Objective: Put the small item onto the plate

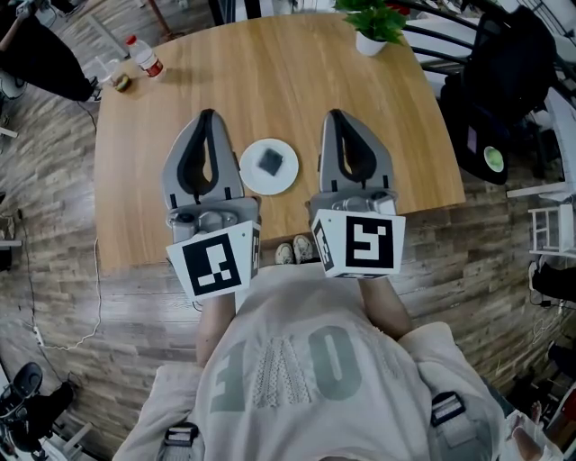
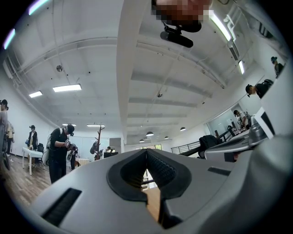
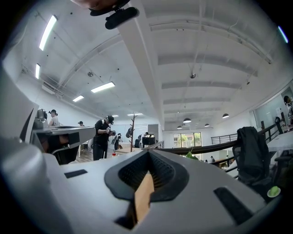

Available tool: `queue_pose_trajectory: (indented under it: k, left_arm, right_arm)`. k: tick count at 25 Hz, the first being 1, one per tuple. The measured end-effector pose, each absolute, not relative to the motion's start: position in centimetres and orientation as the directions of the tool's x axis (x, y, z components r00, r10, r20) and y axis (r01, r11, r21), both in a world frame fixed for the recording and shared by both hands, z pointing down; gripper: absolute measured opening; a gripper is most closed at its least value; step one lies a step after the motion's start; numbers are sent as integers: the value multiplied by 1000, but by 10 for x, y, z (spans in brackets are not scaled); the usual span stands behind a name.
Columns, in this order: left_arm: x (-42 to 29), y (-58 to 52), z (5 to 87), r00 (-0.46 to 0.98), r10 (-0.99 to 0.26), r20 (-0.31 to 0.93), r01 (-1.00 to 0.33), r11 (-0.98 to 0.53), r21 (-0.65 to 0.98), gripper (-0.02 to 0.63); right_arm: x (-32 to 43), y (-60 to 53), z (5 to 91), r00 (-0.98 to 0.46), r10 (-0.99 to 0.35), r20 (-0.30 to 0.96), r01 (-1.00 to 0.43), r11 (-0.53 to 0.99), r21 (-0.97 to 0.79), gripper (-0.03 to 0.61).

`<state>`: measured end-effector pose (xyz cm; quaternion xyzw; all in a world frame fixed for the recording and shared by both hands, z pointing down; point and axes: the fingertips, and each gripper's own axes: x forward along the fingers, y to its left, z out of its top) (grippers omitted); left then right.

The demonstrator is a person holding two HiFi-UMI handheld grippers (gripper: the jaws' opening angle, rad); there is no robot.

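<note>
While you stand at the near edge of the wooden table, both grippers reach out over its near half and point away from you. The left gripper lies left of the white plate and the right gripper lies right of it. Each is just beside the rim, touching neither plate nor item.

The far half of the tabletop is open wood. At its far left corner stand a plastic bottle with a red cap, a clear cup and a small round object. A potted plant in a white pot stands at the far edge on your right. A black bag sits off the table's right side.

The plate holds one thing: the small dark square item, lying near its middle. That item lies between your two grippers, about level with their mid-length and apart from both.

Your left gripper's view shows its jaws brought together with nothing between the pads. Your right gripper's view shows the same: jaws closed and empty, with only a strip of tabletop visible below them.
</note>
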<state>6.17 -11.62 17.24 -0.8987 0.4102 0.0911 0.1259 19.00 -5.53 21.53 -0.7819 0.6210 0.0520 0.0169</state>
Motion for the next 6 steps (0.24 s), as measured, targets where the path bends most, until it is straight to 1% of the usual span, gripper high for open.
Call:
queue_pose_trajectory:
  k: [6]
  left_arm:
    - [62,-117,171,637,-723,-268,-770,-617,-166,9]
  right_arm:
    - [194,-50,212,223,-968,-112,-972,-229,45,16]
